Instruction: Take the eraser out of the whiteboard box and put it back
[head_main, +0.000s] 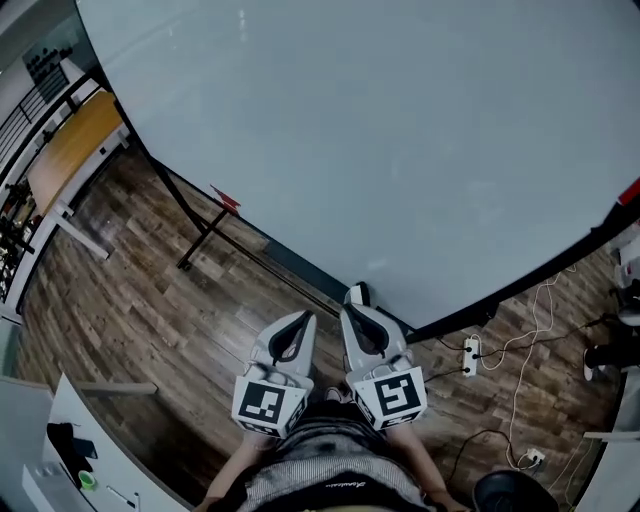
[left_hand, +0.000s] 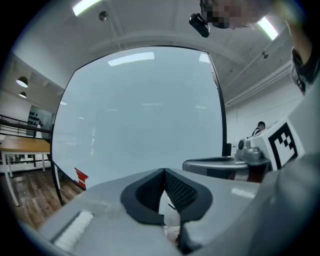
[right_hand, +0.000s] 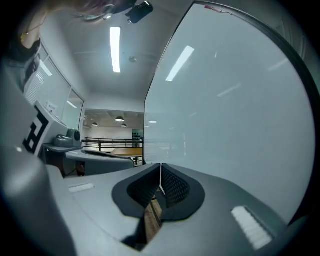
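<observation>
The person is holding two grey tools side by side, close to the body, pointing towards the lower edge of the large, glossy white whiteboard (head_main: 380, 130) on its black stand. The left hand-held gripper (head_main: 300, 318) (left_hand: 164, 172) is keeping its jaws closed tip to tip with nothing between them. The right hand-held gripper (head_main: 356, 308) (right_hand: 160, 167) is likewise closed and empty.

The eraser and the whiteboard box are not showing in any view. A small red piece (head_main: 226, 199) on the board's lower left edge is too small to identify.

The step in hand is probably the approach. Recommended procedure:
- Locate the box along the board's lower frame first.
- Open one pair of jaws before reaching in.
- Step clear of the white power strip (head_main: 469, 352) lying on the brown wooden floor (head_main: 150, 310) at the right.
</observation>
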